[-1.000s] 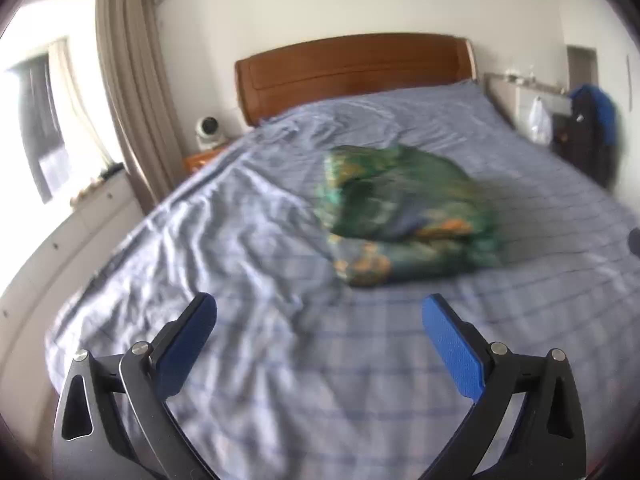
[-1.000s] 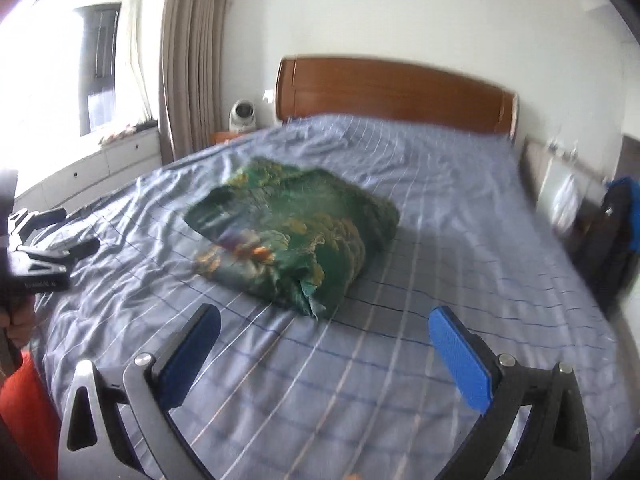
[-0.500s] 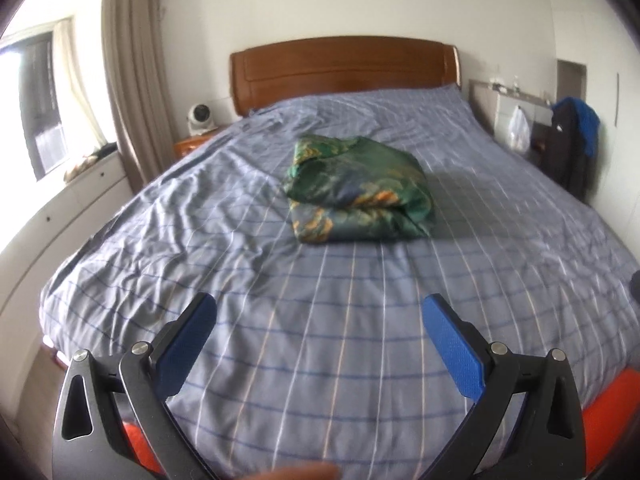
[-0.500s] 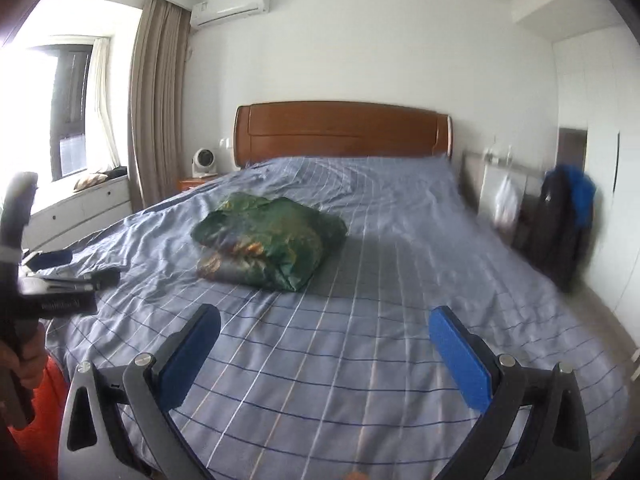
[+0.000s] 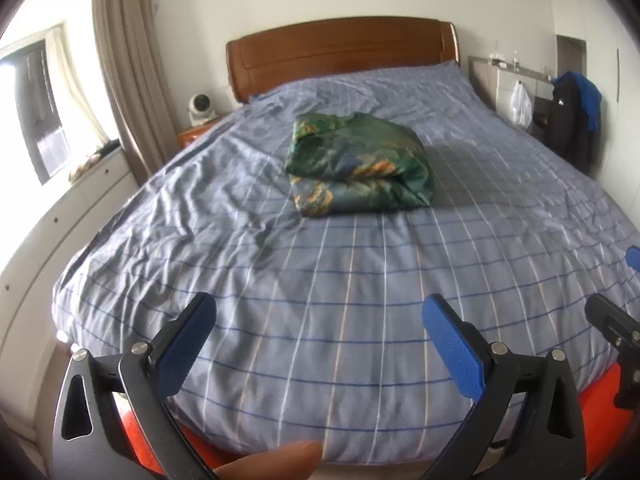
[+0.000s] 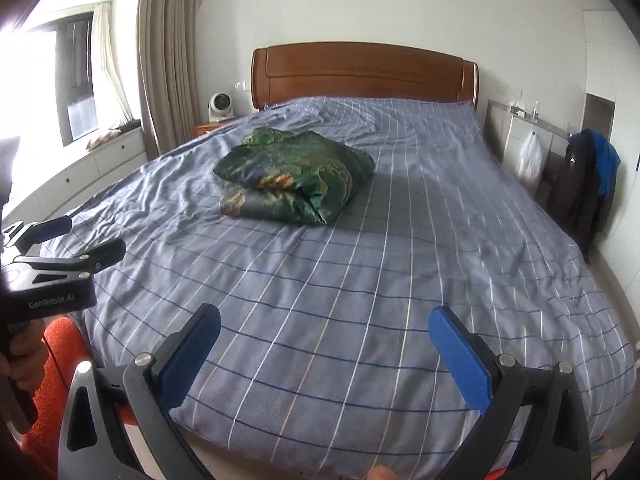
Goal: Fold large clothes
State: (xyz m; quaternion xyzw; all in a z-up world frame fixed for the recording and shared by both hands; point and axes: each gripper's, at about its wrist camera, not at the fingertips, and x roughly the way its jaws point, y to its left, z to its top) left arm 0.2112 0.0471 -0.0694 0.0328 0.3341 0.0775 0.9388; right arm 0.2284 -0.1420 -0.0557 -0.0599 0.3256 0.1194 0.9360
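A folded green patterned garment [image 5: 360, 168] lies in a thick bundle on the middle of the bed; it also shows in the right wrist view [image 6: 294, 176]. My left gripper [image 5: 320, 320] is open and empty, held above the foot of the bed, well short of the garment. My right gripper [image 6: 324, 330] is open and empty, also over the foot of the bed. The left gripper shows at the left edge of the right wrist view [image 6: 60, 248], and part of the right gripper shows at the right edge of the left wrist view [image 5: 616, 328].
The bed has a blue checked cover [image 5: 360, 280] and a wooden headboard [image 5: 340, 52]. A small fan [image 6: 219, 106] stands on the nightstand at the left. A dark jacket [image 6: 584, 184] and a white bag [image 6: 530, 160] hang at the right. White drawers [image 6: 80, 172] run under the window.
Both grippers have pulled back from the folded garment toward the foot of the bed, so more of the bed is in view. The garment has not moved. Both stay open.
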